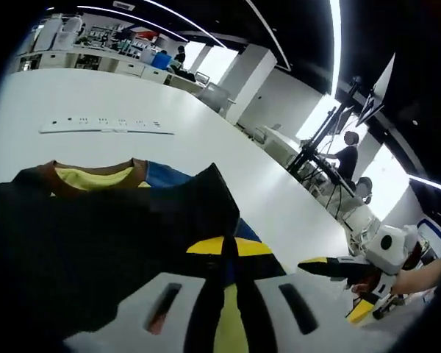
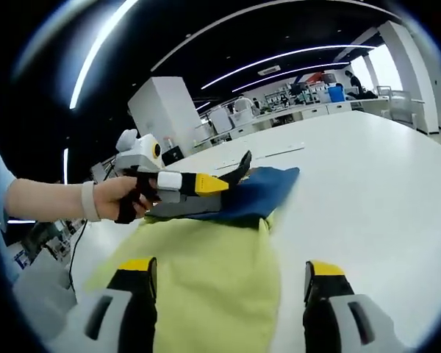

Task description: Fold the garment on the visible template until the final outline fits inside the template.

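Note:
The garment (image 1: pixel 95 179) lies on the white table (image 1: pixel 228 158), showing a yellow front, a brown collar and blue parts. In the left gripper view its black part (image 1: pixel 117 243) is lifted, and my left gripper (image 1: pixel 225 247) is shut on a fold of it. In the right gripper view a hand holds the left gripper (image 2: pixel 224 182), which pinches black fabric above the blue part (image 2: pixel 261 193). My right gripper (image 2: pixel 231 276) is open, jaws wide apart over the yellow-green fabric (image 2: pixel 213 279). It also appears at the right of the left gripper view, right gripper (image 1: pixel 334 287), off the garment.
A white socket strip (image 1: pixel 106 126) lies on the table beyond the garment. A stand with equipment (image 1: pixel 320 143) and a seated person (image 1: pixel 348 156) are past the table's far edge. Desks and a white pillar (image 1: pixel 246 77) fill the background.

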Demonstrator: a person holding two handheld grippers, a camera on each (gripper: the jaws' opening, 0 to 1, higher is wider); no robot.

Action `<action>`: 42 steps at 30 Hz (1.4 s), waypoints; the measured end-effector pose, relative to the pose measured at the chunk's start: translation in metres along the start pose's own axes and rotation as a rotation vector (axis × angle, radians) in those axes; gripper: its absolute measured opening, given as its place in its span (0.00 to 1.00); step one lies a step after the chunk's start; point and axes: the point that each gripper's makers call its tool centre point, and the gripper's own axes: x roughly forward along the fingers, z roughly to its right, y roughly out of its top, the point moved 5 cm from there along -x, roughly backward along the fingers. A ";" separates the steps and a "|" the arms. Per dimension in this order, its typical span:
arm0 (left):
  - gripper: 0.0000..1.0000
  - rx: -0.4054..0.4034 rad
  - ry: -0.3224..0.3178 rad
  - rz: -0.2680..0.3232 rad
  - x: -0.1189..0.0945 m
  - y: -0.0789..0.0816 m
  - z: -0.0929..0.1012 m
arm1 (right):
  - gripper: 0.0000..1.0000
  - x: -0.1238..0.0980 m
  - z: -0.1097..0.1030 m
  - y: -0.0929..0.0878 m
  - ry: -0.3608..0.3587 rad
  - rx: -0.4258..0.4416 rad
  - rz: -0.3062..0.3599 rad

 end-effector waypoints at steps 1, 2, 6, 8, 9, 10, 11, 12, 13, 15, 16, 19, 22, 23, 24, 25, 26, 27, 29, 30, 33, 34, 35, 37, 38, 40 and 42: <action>0.00 0.001 0.000 -0.003 0.000 -0.001 0.000 | 0.82 0.000 0.000 0.000 0.000 0.000 0.000; 0.00 0.002 -0.001 -0.005 0.001 -0.002 0.000 | 0.82 -0.001 0.000 0.000 0.000 0.001 -0.001; 0.00 -0.001 -0.006 0.001 0.001 -0.001 -0.001 | 0.82 -0.003 0.001 -0.001 -0.006 0.001 -0.003; 0.00 -0.005 -0.011 0.017 0.001 0.002 0.000 | 0.82 -0.003 0.001 -0.001 -0.007 0.006 -0.002; 0.00 -0.023 -0.016 0.029 0.001 0.004 0.000 | 0.82 -0.003 0.001 -0.002 -0.007 0.006 -0.002; 0.00 -0.029 -0.018 0.036 0.002 0.006 0.000 | 0.82 -0.003 0.001 -0.002 -0.007 0.006 -0.004; 0.00 -0.038 -0.016 0.050 0.002 0.009 0.000 | 0.82 -0.003 0.001 -0.002 -0.007 0.005 -0.004; 0.00 -0.053 -0.015 0.067 0.003 0.013 0.001 | 0.82 -0.003 0.001 -0.002 -0.007 0.005 -0.004; 0.00 -0.051 -0.021 0.073 0.004 0.014 0.002 | 0.82 -0.003 0.000 -0.001 -0.005 0.005 -0.003; 0.00 -0.056 -0.022 0.076 0.007 0.014 0.003 | 0.82 -0.002 -0.001 0.000 -0.003 0.003 0.000; 0.00 -0.064 -0.030 0.080 0.008 0.014 0.005 | 0.82 -0.002 -0.002 0.001 -0.003 0.000 0.001; 0.00 -0.091 -0.051 0.086 0.013 0.013 0.009 | 0.82 -0.001 -0.002 0.001 0.000 0.001 0.003; 0.00 -0.054 -0.044 0.064 0.017 0.006 0.008 | 0.82 0.000 -0.002 0.001 0.000 -0.006 -0.002; 0.00 -0.046 -0.041 0.059 0.016 0.004 0.007 | 0.82 -0.001 -0.002 0.001 0.001 -0.008 -0.004; 0.01 -0.028 -0.050 0.056 0.016 0.002 0.008 | 0.82 -0.001 -0.002 0.000 0.001 -0.008 -0.002; 0.02 -0.005 -0.057 0.046 0.016 0.001 0.008 | 0.82 -0.001 -0.002 0.000 0.001 -0.006 -0.001; 0.07 0.014 -0.057 0.045 0.015 0.000 0.009 | 0.82 -0.001 -0.002 -0.001 0.001 -0.002 -0.003; 0.17 0.049 -0.074 0.059 0.015 0.002 0.012 | 0.82 -0.001 -0.002 -0.002 -0.001 -0.001 -0.007; 0.30 0.055 -0.077 0.057 0.014 0.002 0.014 | 0.82 -0.001 -0.002 -0.004 -0.004 -0.002 -0.013; 0.38 0.067 -0.089 0.064 0.014 0.003 0.016 | 0.82 -0.001 -0.003 -0.004 -0.002 0.001 -0.012; 0.58 0.086 -0.088 0.074 0.013 0.004 0.016 | 0.82 0.000 -0.005 -0.004 0.003 -0.002 -0.011; 0.61 0.094 -0.092 0.076 0.012 0.004 0.017 | 0.82 0.000 -0.006 -0.004 0.004 -0.004 -0.012; 0.68 0.101 -0.093 0.074 0.011 0.004 0.017 | 0.82 0.000 -0.007 -0.004 0.006 -0.004 -0.014; 0.80 0.114 -0.099 0.075 0.010 0.004 0.018 | 0.82 0.001 -0.007 -0.004 0.007 -0.005 -0.014; 0.88 0.125 -0.096 0.078 0.009 0.004 0.018 | 0.82 0.001 -0.007 -0.004 0.007 -0.006 -0.014; 0.96 0.136 -0.091 0.077 0.007 0.004 0.016 | 0.82 0.002 -0.008 -0.004 0.008 -0.010 -0.017; 0.98 0.128 -0.091 0.073 0.003 0.004 0.014 | 0.82 0.002 -0.009 -0.004 0.011 -0.010 -0.017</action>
